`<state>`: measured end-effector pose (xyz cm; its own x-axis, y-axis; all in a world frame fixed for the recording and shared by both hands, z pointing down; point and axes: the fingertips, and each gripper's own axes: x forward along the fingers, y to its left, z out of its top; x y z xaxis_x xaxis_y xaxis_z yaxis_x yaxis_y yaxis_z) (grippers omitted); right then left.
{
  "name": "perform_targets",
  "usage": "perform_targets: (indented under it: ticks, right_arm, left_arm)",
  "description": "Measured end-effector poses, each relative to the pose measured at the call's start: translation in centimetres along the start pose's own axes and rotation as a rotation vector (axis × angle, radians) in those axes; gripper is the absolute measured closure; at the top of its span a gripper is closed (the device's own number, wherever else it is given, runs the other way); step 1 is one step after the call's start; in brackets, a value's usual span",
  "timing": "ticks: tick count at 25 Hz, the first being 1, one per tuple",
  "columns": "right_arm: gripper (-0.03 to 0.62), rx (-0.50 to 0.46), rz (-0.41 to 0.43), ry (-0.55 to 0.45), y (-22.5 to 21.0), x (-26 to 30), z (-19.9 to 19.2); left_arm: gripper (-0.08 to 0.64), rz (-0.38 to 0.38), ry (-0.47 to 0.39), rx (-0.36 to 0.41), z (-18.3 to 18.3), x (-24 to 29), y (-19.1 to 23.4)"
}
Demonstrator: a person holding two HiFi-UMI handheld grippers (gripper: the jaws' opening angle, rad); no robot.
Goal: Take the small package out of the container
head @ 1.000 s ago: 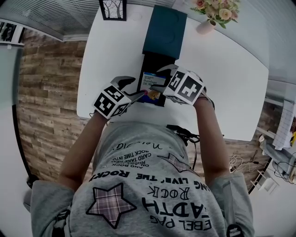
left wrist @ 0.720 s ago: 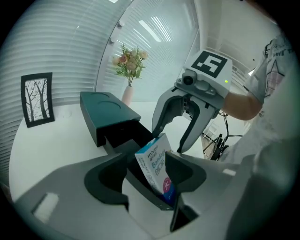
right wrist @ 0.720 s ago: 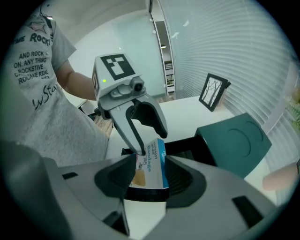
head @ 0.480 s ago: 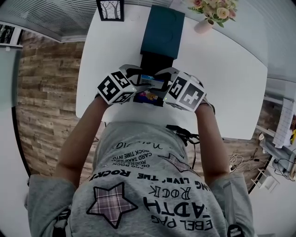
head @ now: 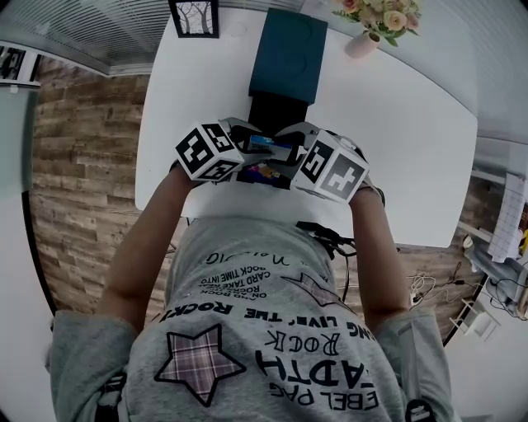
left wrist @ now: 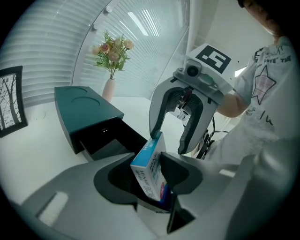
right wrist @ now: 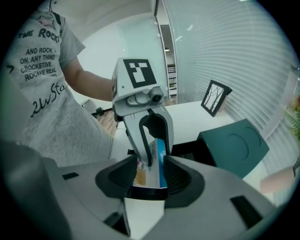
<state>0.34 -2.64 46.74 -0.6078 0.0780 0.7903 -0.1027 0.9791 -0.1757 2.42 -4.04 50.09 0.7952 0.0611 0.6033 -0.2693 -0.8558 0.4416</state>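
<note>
The small package [head: 268, 144], a blue and white box, stands tilted on edge in the open black drawer [head: 276, 111] of the teal container [head: 293, 53]. My left gripper [head: 252, 152] comes in from the left. Its jaws are closing, with the package [left wrist: 149, 173] between them and both pads against its sides. My right gripper [head: 289, 155] faces it from the right. Its jaws are also closing around the package [right wrist: 152, 168], still wider than the box. One finger of the right gripper [left wrist: 171, 140] touches the box's top corner.
The container stands on a white table [head: 396, 148]. A framed picture [head: 194, 16] stands at the back left and a vase of flowers [head: 375, 25] at the back right. The table's front edge runs just below the grippers, against the person's torso.
The left gripper has moved right and away from the table's front edge, up to the drawer, and now flanks the package. The right gripper has hardly moved.
</note>
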Motion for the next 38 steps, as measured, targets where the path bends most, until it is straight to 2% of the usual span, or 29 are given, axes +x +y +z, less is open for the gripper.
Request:
perform_targets:
  ticks: [5, 11, 19, 30, 34, 38]
  right_arm:
    - [0.426, 0.023, 0.008, 0.01, 0.4, -0.9, 0.4]
    - [0.459, 0.033, 0.025, -0.028, 0.8, -1.5, 0.5]
    - [0.513, 0.026, -0.009, -0.066, 0.8, -2.5, 1.3]
    - [0.537, 0.043, -0.029, -0.165, 1.2, -4.4, 2.6]
    - [0.549, 0.059, -0.065, -0.239, 1.2, -6.1, 3.5]
    - [0.557, 0.077, -0.138, -0.322, 0.7, -8.3, 4.5]
  left_arm:
    - [0.399, -0.019, 0.006, 0.007, 0.1, -0.3, -0.5]
    - [0.425, -0.052, 0.011, 0.024, 0.1, -0.5, -1.4]
    - [0.466, -0.053, 0.003, 0.077, 0.7, -1.3, -2.9]
    - [0.468, -0.013, -0.039, 0.103, 2.0, -2.7, -3.7]
    - [0.468, 0.011, -0.076, 0.121, 3.4, -3.8, -4.2]
    - [0.468, 0.07, -0.112, 0.142, 5.0, -5.4, -4.2]
